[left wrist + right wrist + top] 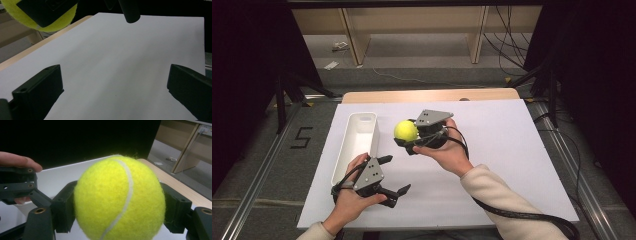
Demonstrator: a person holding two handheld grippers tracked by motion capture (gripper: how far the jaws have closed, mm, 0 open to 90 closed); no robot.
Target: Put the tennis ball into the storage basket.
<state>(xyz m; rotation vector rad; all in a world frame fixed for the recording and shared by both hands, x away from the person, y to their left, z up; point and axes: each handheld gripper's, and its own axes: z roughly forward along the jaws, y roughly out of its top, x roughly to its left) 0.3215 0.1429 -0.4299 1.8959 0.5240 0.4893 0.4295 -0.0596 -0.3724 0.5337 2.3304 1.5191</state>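
Observation:
A yellow tennis ball [404, 129] is clamped in my right gripper [408, 134], held just above the white sheet near the table's middle. In the right gripper view the ball [117, 200] sits pressed between both black jaws of that gripper [120, 208]. My left gripper [394, 174] is near the front left of the sheet, open, with nothing between its jaws. Seen from the left gripper [113, 92], the jaws stand wide apart over bare white sheet, and the ball [60, 22] shows at the upper left.
An empty long white tray [346, 150] lies on the sheet's left side, just left of the ball. The white sheet [497, 150] covers the wooden table [427, 95]. Black frame legs and cables stand beyond the table's edges.

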